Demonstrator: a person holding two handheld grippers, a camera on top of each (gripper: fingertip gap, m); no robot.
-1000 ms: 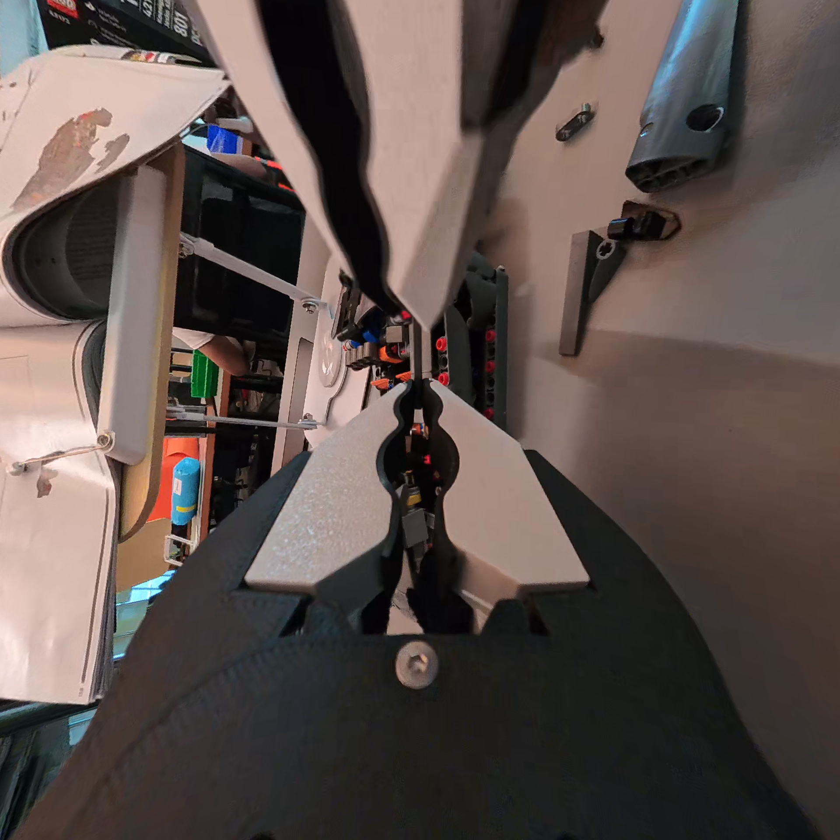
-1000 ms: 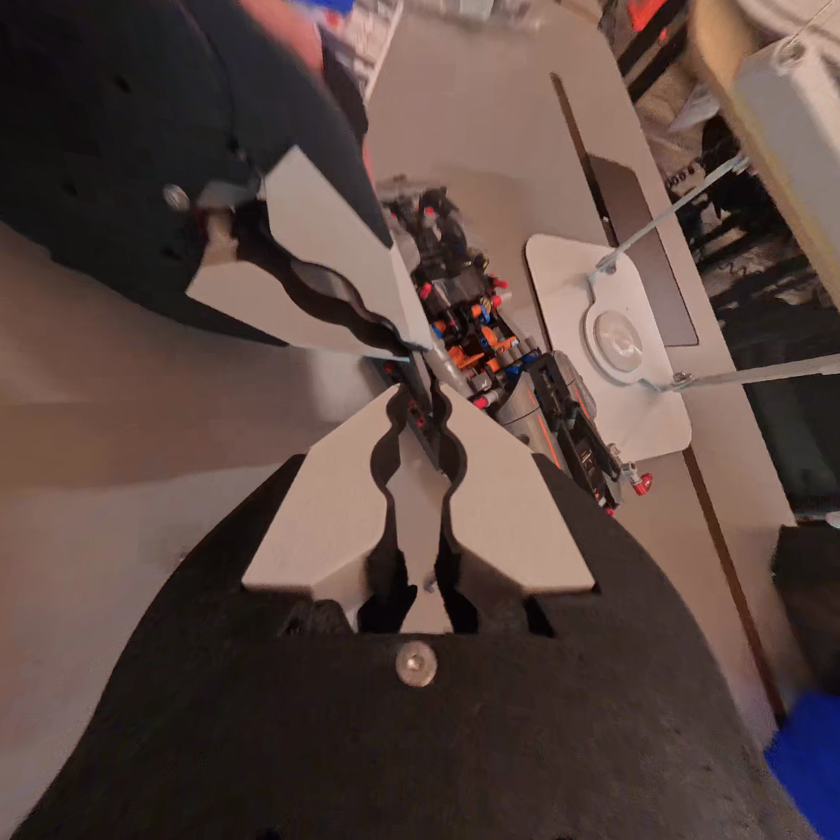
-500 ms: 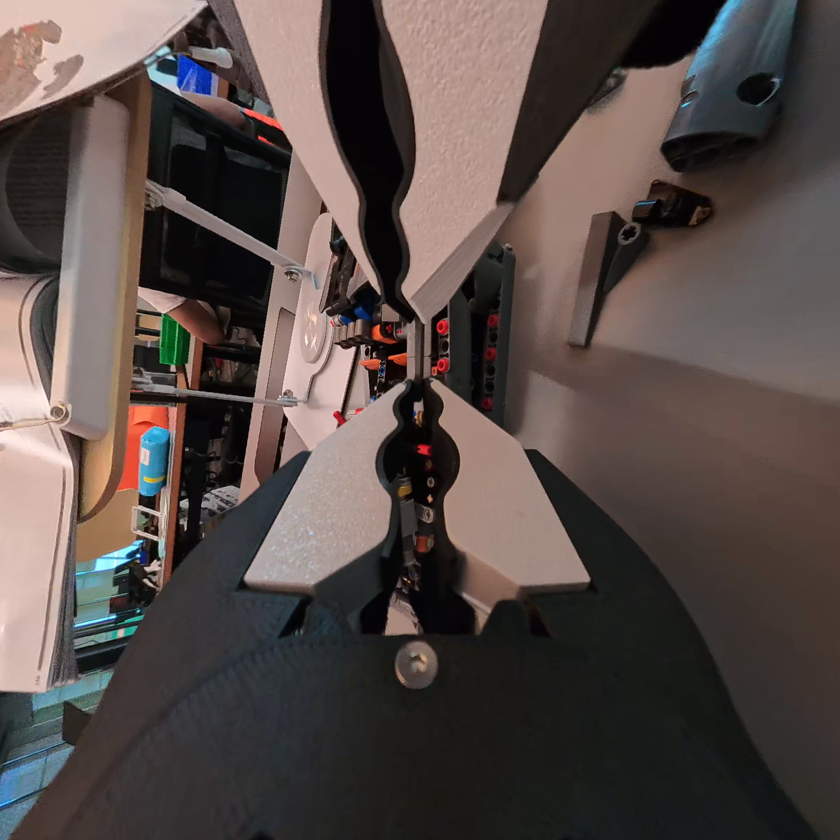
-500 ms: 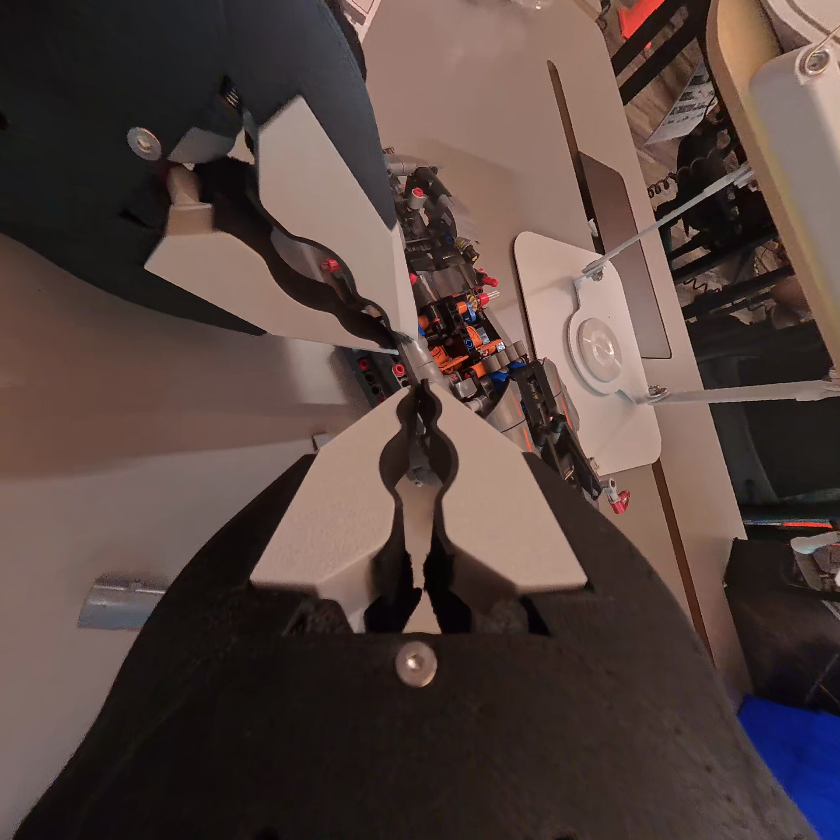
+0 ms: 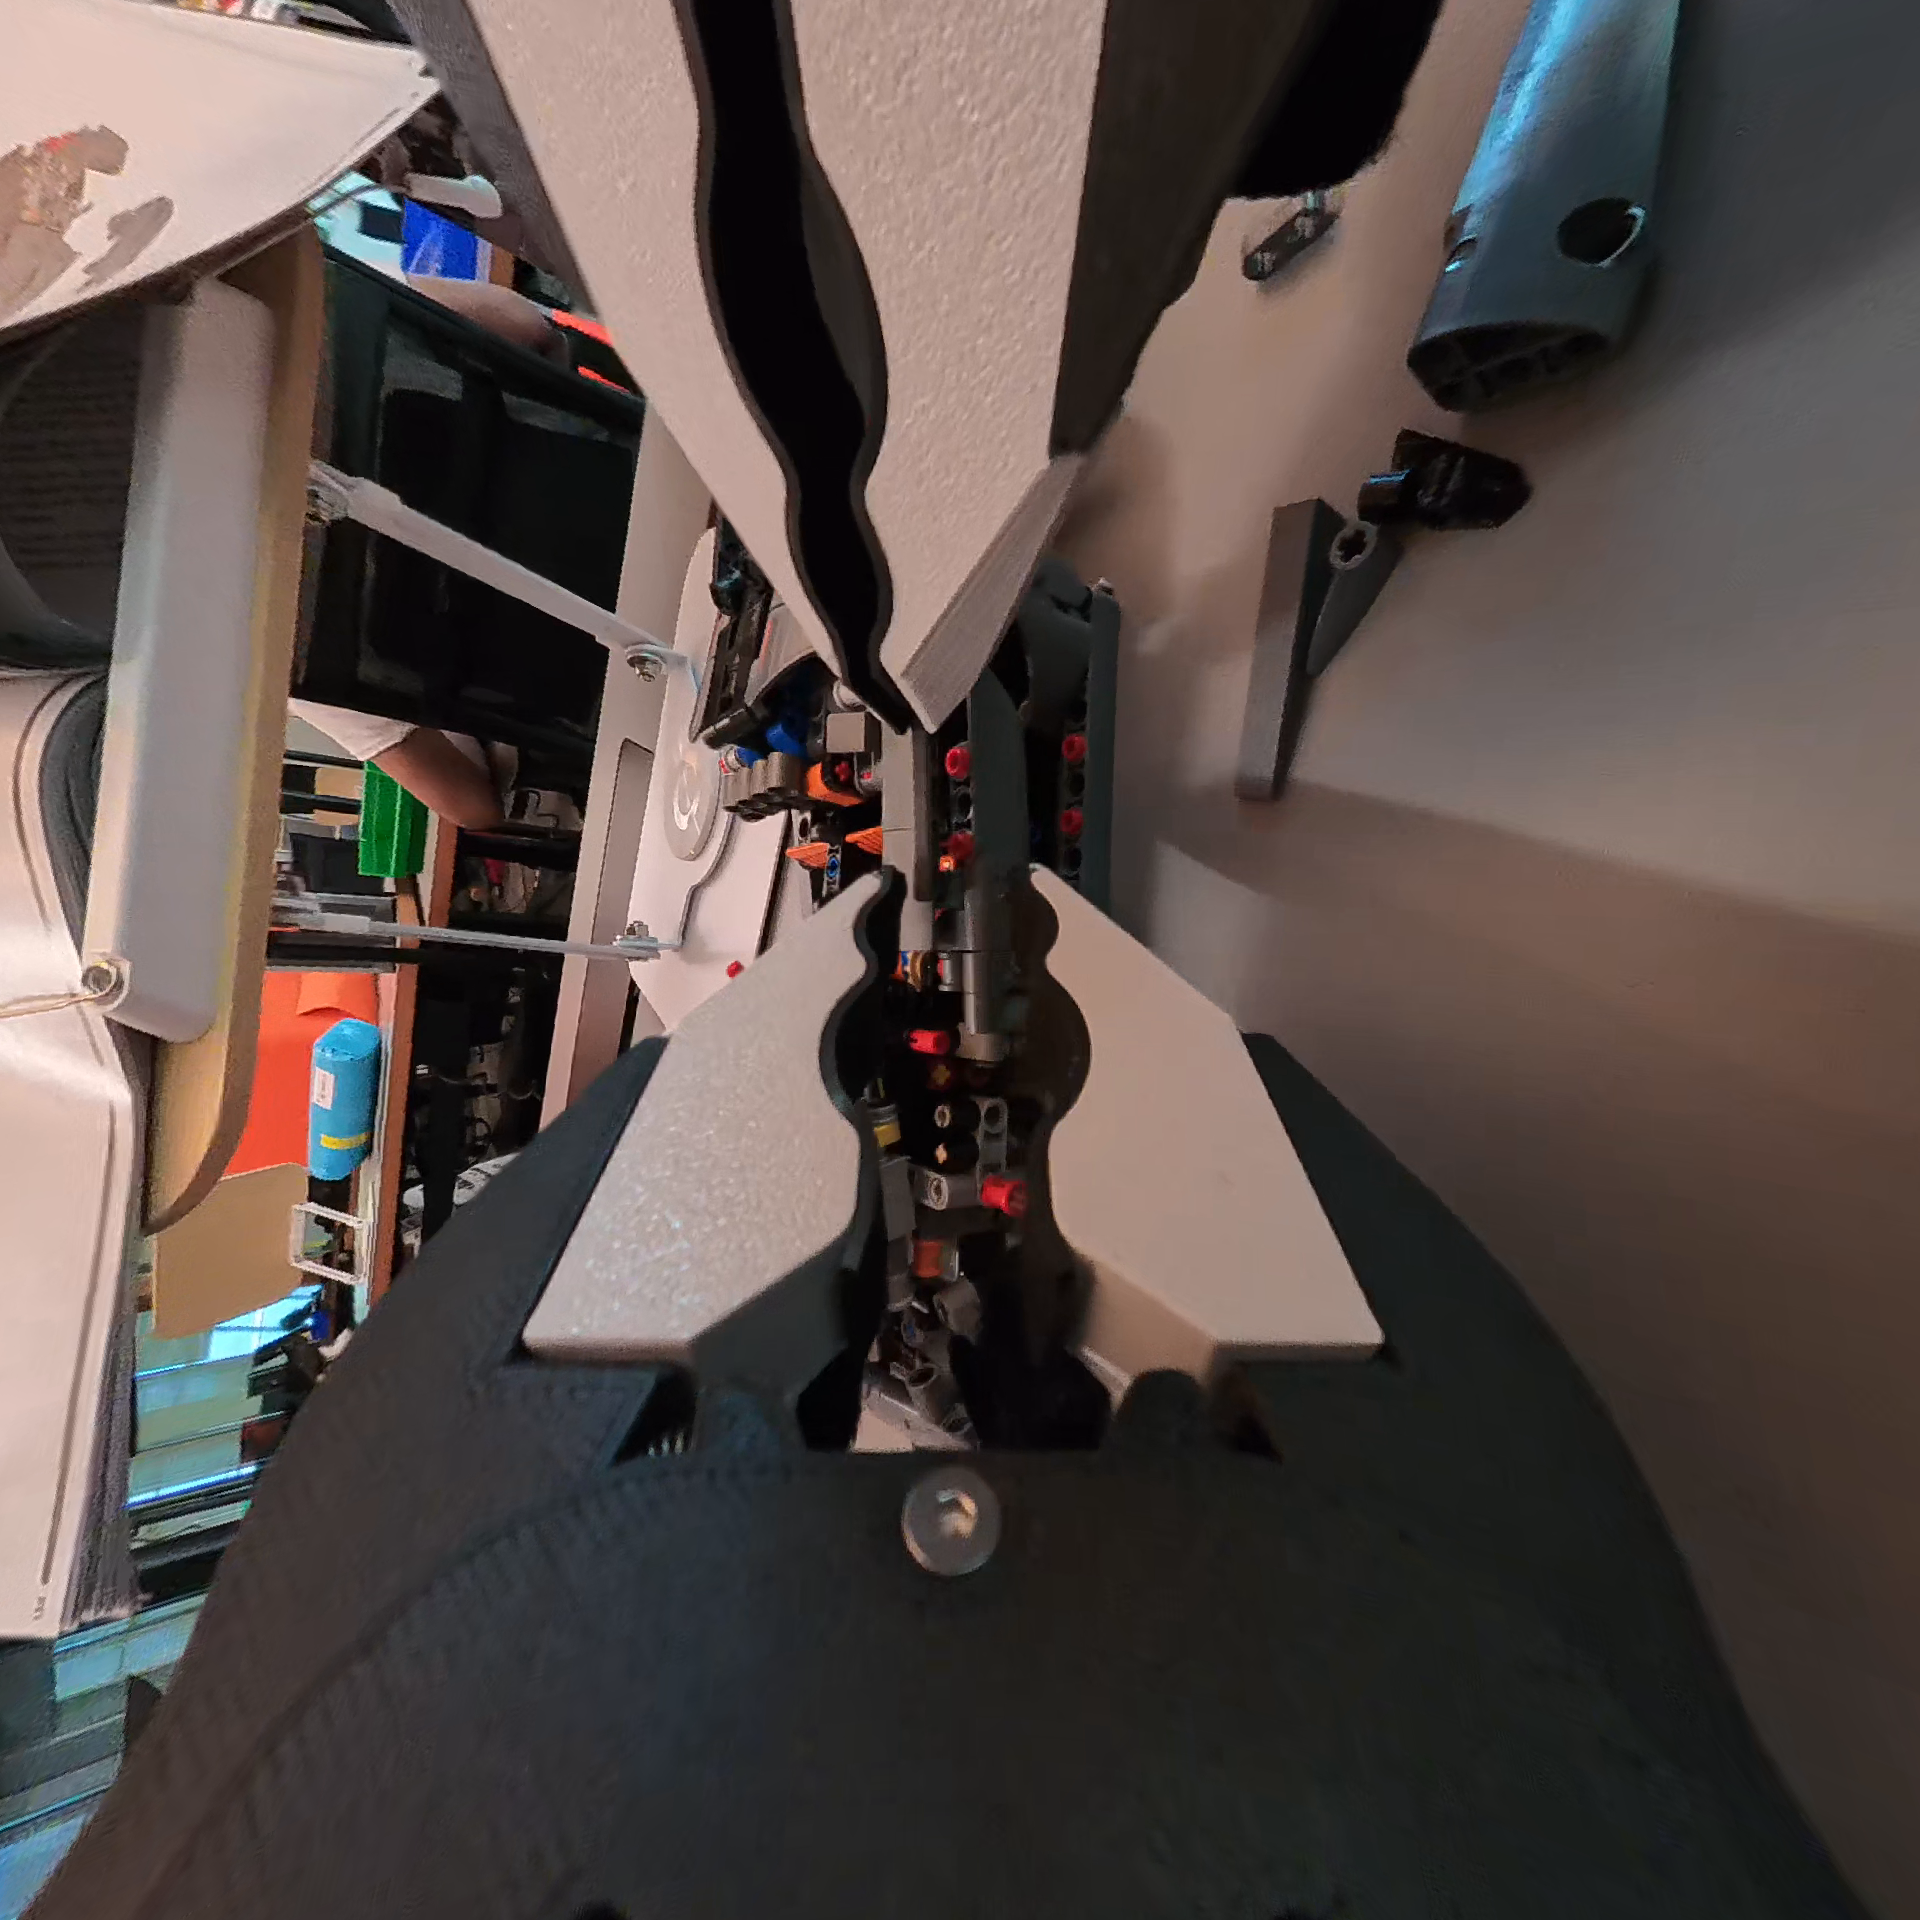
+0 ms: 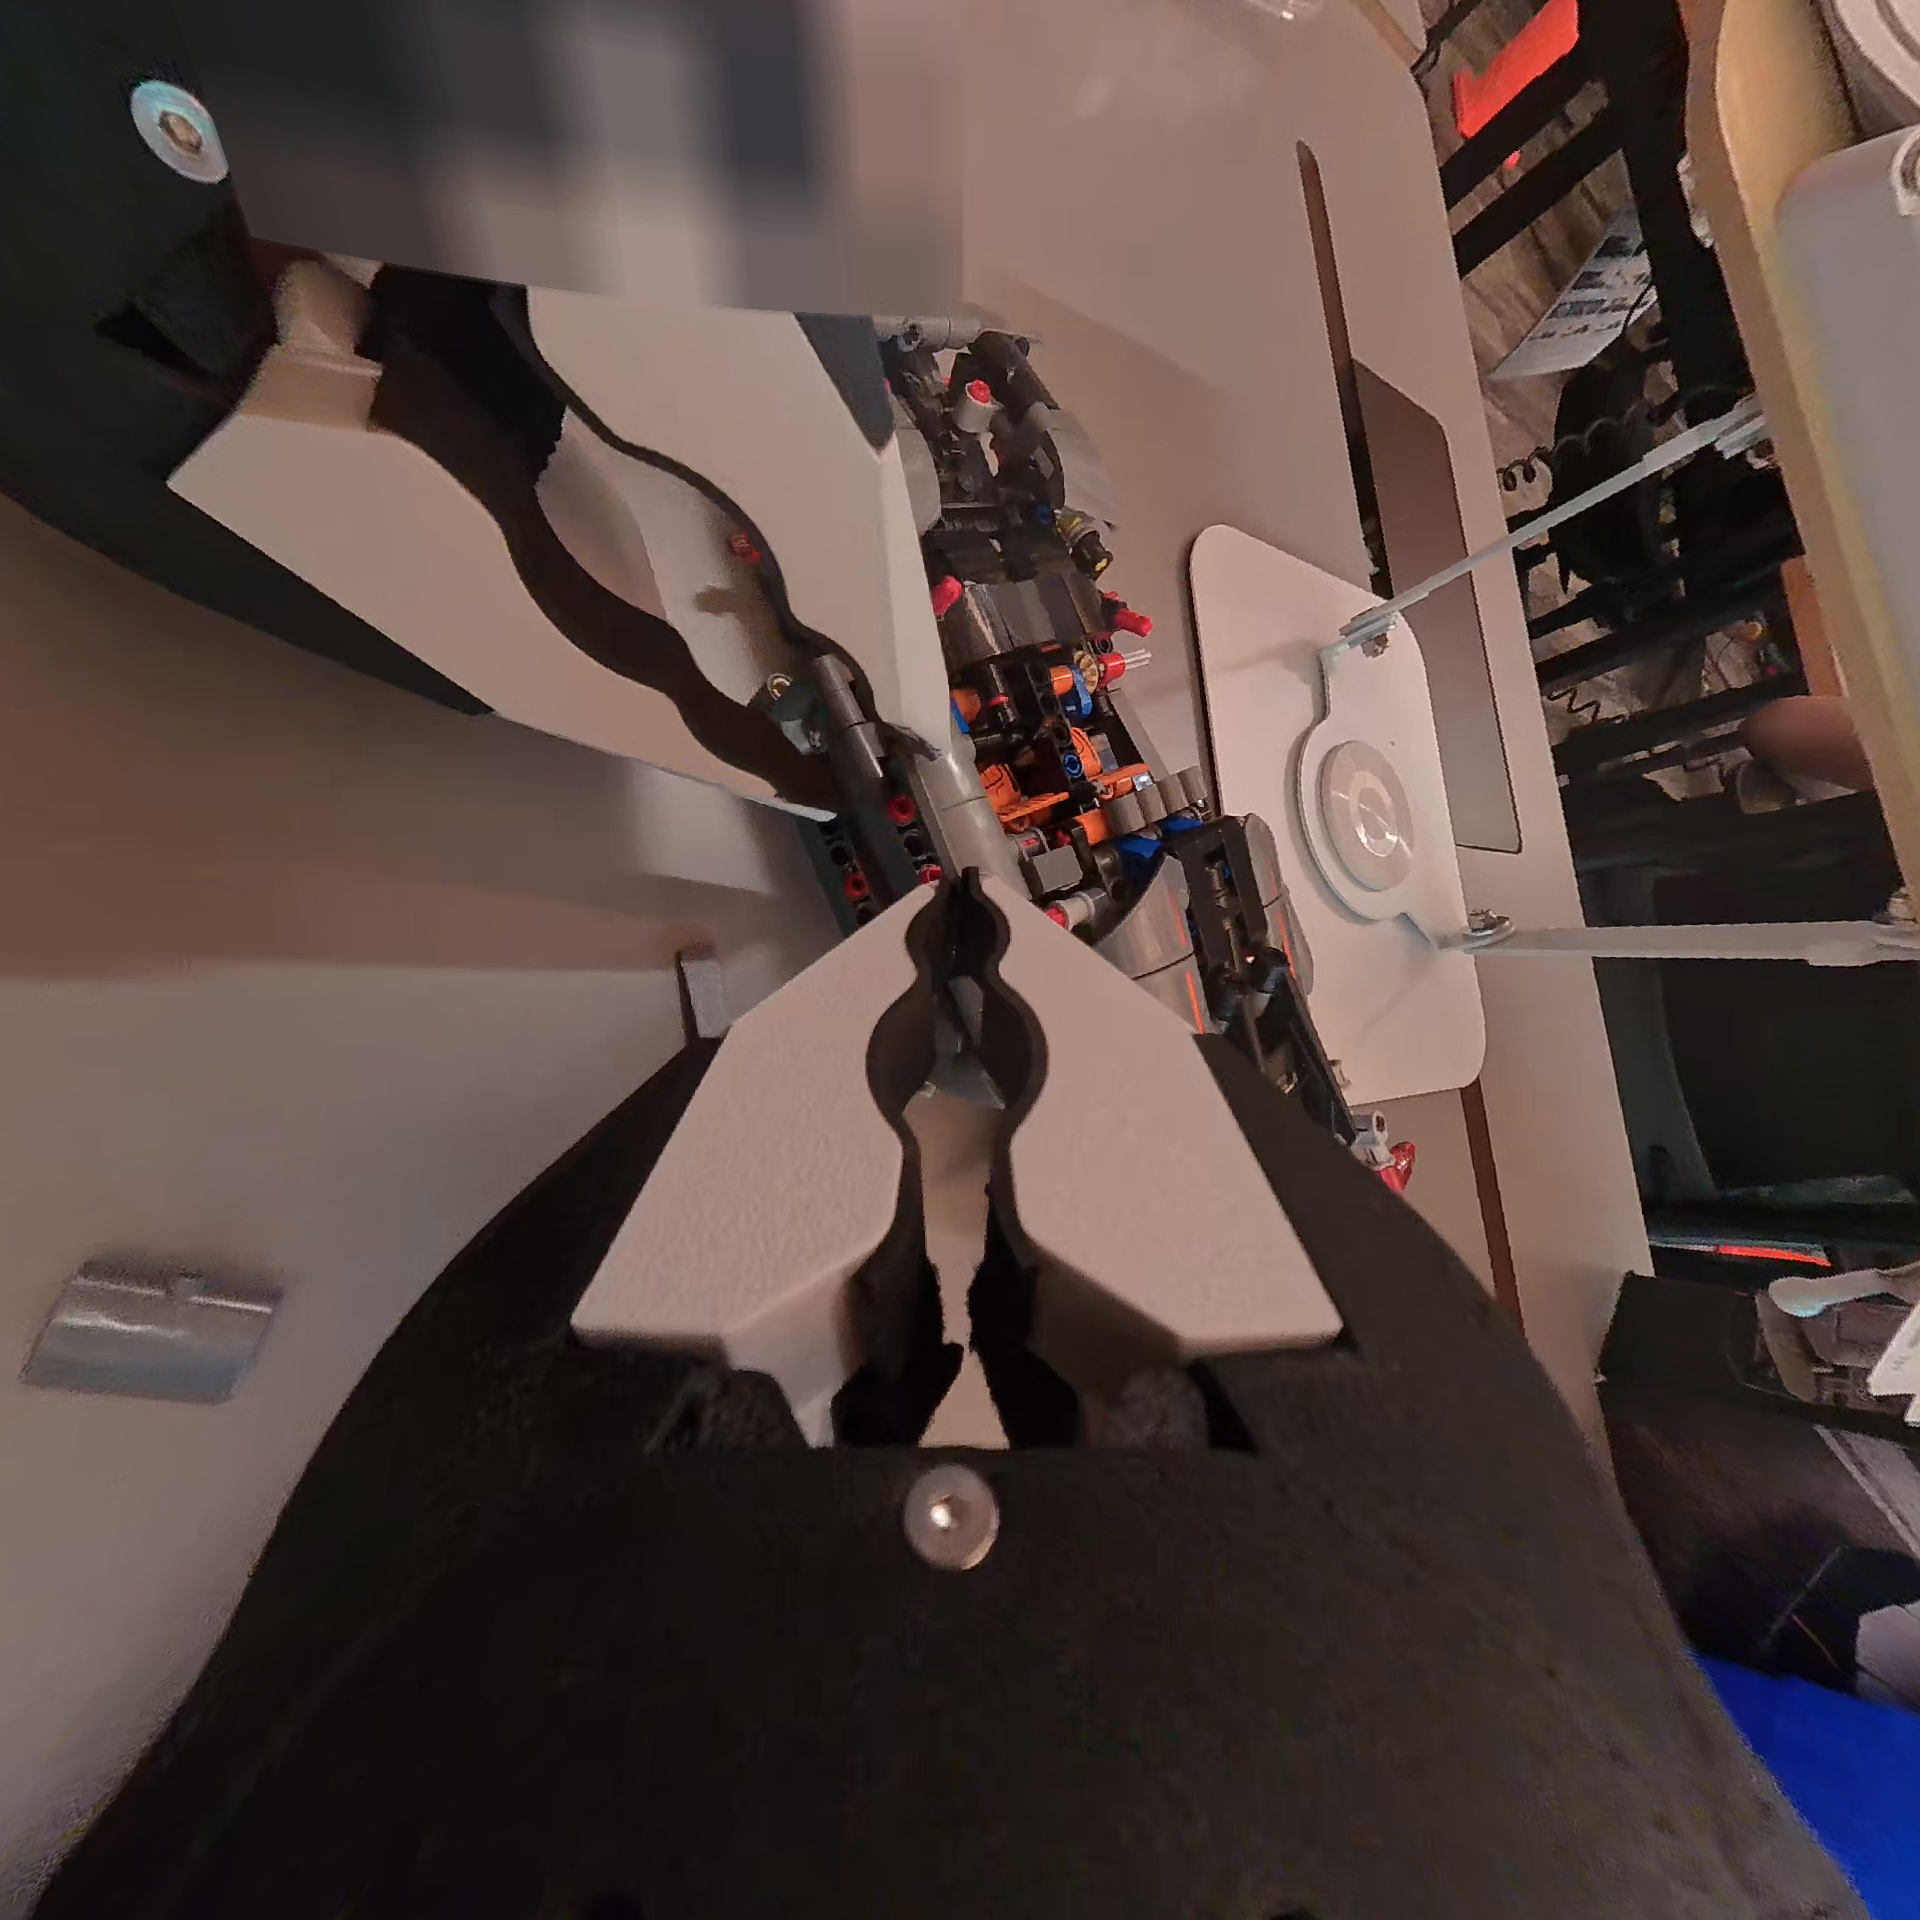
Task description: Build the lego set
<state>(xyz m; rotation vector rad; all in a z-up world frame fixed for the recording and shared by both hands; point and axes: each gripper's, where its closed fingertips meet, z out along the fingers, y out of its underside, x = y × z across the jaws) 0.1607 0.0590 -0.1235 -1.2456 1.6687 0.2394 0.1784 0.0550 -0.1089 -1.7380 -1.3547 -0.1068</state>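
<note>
The lego model (image 6: pixel 1039 707), a long dark grey build with orange, blue and red parts, lies on the pale table (image 6: pixel 1091 208). My right gripper (image 6: pixel 961 883) is shut on a thin light grey part at the model's near end. It enters the left wrist view from the top (image 5: pixel 904 717), tips together on the model. My left gripper (image 5: pixel 961 883) has its jaws a little apart, straddling the model (image 5: pixel 956 1132), which fills the gap. It also shows at the upper left of the right wrist view (image 6: pixel 883 779), with a dark beam between its fingers.
Loose parts lie on the table: a large dark panel (image 5: pixel 1538 260), a grey wedge beam (image 5: pixel 1288 644), a small black piece (image 5: pixel 1444 488), a silvery piece (image 6: pixel 156 1330). A white stand base (image 6: pixel 1351 810) sits just behind the model. A booklet (image 5: pixel 62 1247) lies beyond it. The small black piece (image 5: pixel 1444 488) is about equally far from each gripper, around 9 cm.
My left gripper's jaws were pinched on a thin grey part and now stand apart around the model. The right gripper stays shut on the model's end.
</note>
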